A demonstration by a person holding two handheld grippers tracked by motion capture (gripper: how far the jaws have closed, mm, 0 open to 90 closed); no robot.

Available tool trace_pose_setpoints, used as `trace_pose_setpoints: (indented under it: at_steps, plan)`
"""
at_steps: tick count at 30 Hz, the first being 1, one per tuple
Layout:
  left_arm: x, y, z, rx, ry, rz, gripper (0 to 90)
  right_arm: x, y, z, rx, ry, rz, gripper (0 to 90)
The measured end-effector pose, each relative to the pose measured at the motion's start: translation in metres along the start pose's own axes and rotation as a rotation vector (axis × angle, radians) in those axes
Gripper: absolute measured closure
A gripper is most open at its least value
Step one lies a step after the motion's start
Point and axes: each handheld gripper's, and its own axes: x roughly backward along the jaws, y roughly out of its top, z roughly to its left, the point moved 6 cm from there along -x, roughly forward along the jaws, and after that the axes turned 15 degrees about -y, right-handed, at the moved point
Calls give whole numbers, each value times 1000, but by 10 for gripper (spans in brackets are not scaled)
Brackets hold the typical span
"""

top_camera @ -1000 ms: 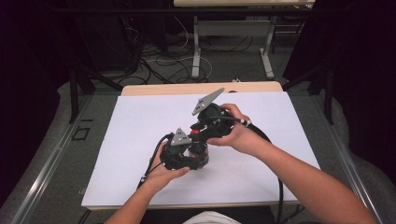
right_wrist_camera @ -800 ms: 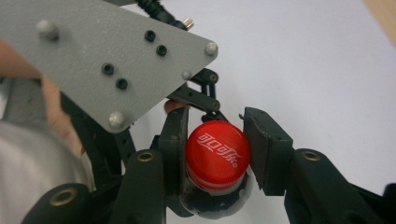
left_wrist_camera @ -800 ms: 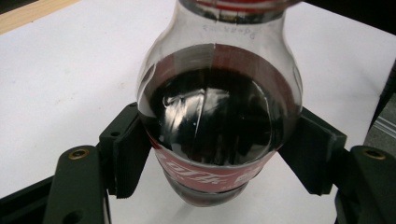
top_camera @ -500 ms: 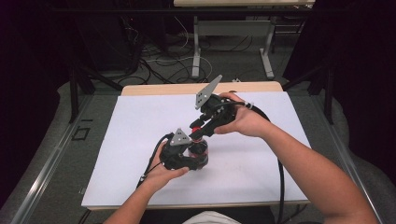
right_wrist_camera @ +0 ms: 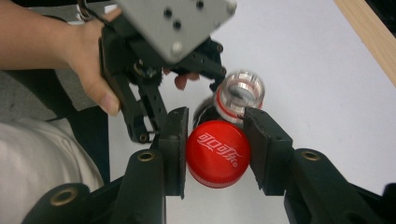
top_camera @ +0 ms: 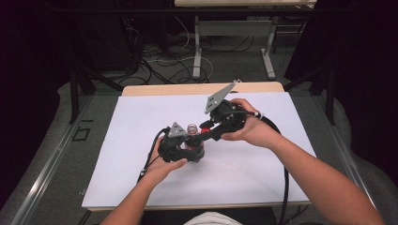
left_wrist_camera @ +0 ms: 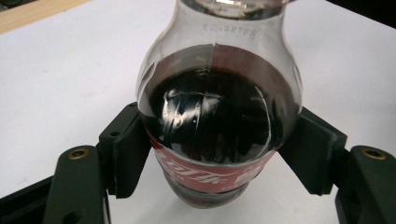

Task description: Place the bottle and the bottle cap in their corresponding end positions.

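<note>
The left gripper (top_camera: pixel 180 147), held in the person's left hand (top_camera: pixel 162 164) near the middle of the white table (top_camera: pixel 141 122), has its two black jaws clamped on either side of a cola bottle (left_wrist_camera: pixel 219 121). In the left gripper view the pads press the bottle's round belly just above its red label (left_wrist_camera: pixel 210 175), and dark drink fills the glassy body up to the shoulder. The bottle stands upright on the white surface.

The right gripper (right_wrist_camera: pixel 217 151), in the right hand (top_camera: pixel 253 131), grips a red screw cap (right_wrist_camera: pixel 217 153) between its jaws. The cap is off the bottle: in the right gripper view it sits just beside and in front of the open bottle neck (right_wrist_camera: pixel 240 95), whose red ring shows beneath the bare mouth. In the high view the two grippers meet at the bottle, close together.
</note>
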Motion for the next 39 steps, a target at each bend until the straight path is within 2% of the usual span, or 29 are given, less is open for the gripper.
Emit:
trace_pose_setpoints:
  at_steps: [2, 5, 6, 10, 12, 14, 17, 18, 20, 21, 24, 27, 29, 31, 33, 34, 39]
  plan:
    - [-1, 5, 2, 15, 4, -25, 304, -1, -7, -1, -6, -11, 8, 615]
    - [-1, 12, 8, 13, 9, -32, 304, -2, -18, -3, -40, -22, 22, 616]
    - [-3, 14, 9, 16, 7, -39, 304, -3, -21, -5, -44, -41, 23, 615]
    - [-6, 25, 15, 18, 17, -41, 304, -7, -36, -7, -73, -67, 36, 615]
    - [-8, 31, 18, 24, 21, -49, 304, -8, -43, -6, -109, -76, 39, 615]
    - [-9, 38, 22, 21, 24, -54, 304, -10, -50, -7, -116, -80, 44, 615]
    - [-12, 45, 26, 26, 24, -59, 304, -12, -60, -9, -172, -112, 56, 615]
    - [-13, 48, 29, 23, 31, -61, 304, -13, -64, -11, -179, -137, 56, 615]
    - [-17, 53, 33, 29, 31, -65, 304, -14, -72, -14, -195, -151, 62, 615]
    - [-20, 55, 34, 40, 34, -82, 304, -15, -76, -15, -215, -160, 69, 615]
    - [-26, 60, 41, 39, 43, -74, 304, -17, -87, -20, -249, -173, 79, 615]
    - [-34, 63, 48, 43, 54, -72, 304, -20, -95, -25, -261, -201, 76, 615]
    - [-39, 64, 52, 49, 62, -74, 304, -21, -100, -26, -271, -201, 96, 615]
    - [-45, 64, 57, 45, 68, -70, 304, -25, -104, -28, -275, -216, 78, 615]
    - [-52, 63, 61, 51, 79, -63, 304, -26, -108, -28, -284, -224, 97, 615]
    - [-55, 63, 62, 52, 85, -56, 304, -29, -109, -29, -283, -236, 82, 616]
    - [-72, 57, 70, 60, 107, -46, 304, -36, -115, -30, -299, -231, 67, 616]
